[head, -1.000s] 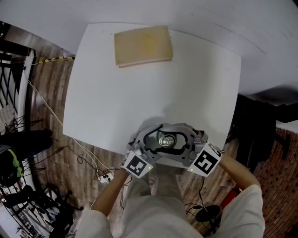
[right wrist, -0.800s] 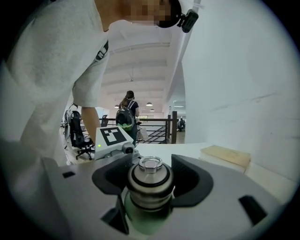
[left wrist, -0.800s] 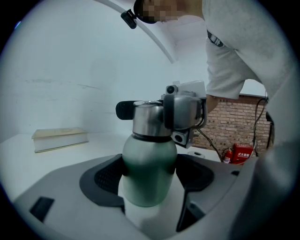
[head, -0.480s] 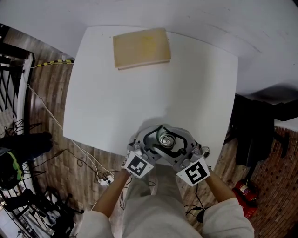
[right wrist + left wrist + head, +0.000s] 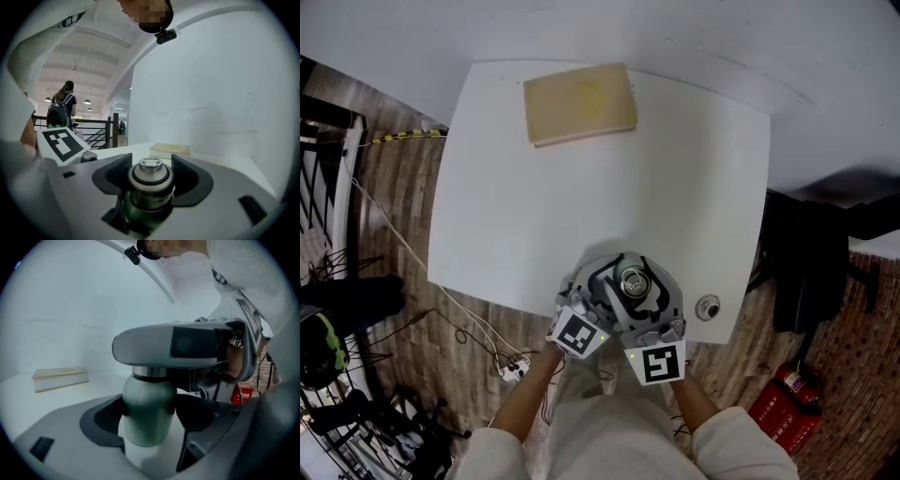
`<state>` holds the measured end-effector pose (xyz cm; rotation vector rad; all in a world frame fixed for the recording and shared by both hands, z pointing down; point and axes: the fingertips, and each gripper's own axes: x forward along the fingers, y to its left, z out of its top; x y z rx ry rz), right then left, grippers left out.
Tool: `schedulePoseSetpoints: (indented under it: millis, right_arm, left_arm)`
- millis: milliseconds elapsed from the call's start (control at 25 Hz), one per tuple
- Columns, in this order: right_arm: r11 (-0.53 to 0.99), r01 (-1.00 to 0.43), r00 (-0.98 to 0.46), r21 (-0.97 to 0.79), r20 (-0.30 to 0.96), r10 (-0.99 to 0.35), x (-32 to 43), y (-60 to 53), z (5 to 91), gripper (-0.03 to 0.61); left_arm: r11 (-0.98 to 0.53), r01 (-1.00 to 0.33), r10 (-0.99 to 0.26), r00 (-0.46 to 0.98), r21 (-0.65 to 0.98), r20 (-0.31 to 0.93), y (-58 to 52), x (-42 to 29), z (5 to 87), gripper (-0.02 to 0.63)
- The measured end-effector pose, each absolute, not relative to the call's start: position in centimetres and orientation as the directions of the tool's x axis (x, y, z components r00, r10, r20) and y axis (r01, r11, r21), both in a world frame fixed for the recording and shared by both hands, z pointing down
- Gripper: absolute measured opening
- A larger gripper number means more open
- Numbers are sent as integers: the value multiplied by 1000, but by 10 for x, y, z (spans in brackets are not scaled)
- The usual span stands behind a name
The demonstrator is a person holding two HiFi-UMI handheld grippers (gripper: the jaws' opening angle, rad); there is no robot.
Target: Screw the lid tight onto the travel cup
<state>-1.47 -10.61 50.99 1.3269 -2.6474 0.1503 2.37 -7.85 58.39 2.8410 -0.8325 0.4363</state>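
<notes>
- White desk (image 5: pixel 534 187) fills the head view. The left tool (image 5: pixel 598 286) and the right tool (image 5: pixel 630 270) meet at its near edge. The travel cup (image 5: pixel 630 283) stands between them. A tan book (image 5: pixel 579 101) lies far beyond both tools. A small round metal thing (image 5: pixel 708 307) sits on the desk, near the right tool on its right side.
- Left tool view: the left tool (image 5: pixel 149 404) is closed on the green body of the travel cup (image 5: pixel 145 427). A black pad (image 5: pixel 105 420) presses on each side. The right tool (image 5: pixel 178 345) lies across the top, just above the left tool's jaws. The book (image 5: pixel 61 378) is far off to the left.
- Right tool view: the right tool (image 5: pixel 150 164) is closed on the lid (image 5: pixel 150 177), and a black pad (image 5: pixel 112 176) touches it on each side. The lid sits on top of the cup, and the cup's green body shows just under the jaws. The left tool's marker cube (image 5: pixel 61 143) is to the left. The book (image 5: pixel 169 150) lies beyond the jaws. A person (image 5: pixel 61 105) with a backpack stands far away on the left.
</notes>
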Motion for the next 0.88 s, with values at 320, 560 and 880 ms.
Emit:
schedulePoseSetpoints:
  millis: [320, 560, 880]
  right_arm:
    - [528, -849, -522, -8, 170, -836, -11, -108, 506, 256]
    - [607, -791, -610, -73, 164, -775, -14, -101, 506, 301]
    - [634, -768, -639, -88, 159, -753, -5, -90, 491, 297]
  left_arm:
    - [-838, -543, -500, 803, 54, 324, -76, 24, 585, 351]
    - [-832, -548, -497, 806, 88, 322, -74, 26, 580, 351]
    - [-797, -590, -532, 787, 129, 312, -58, 7, 572, 353]
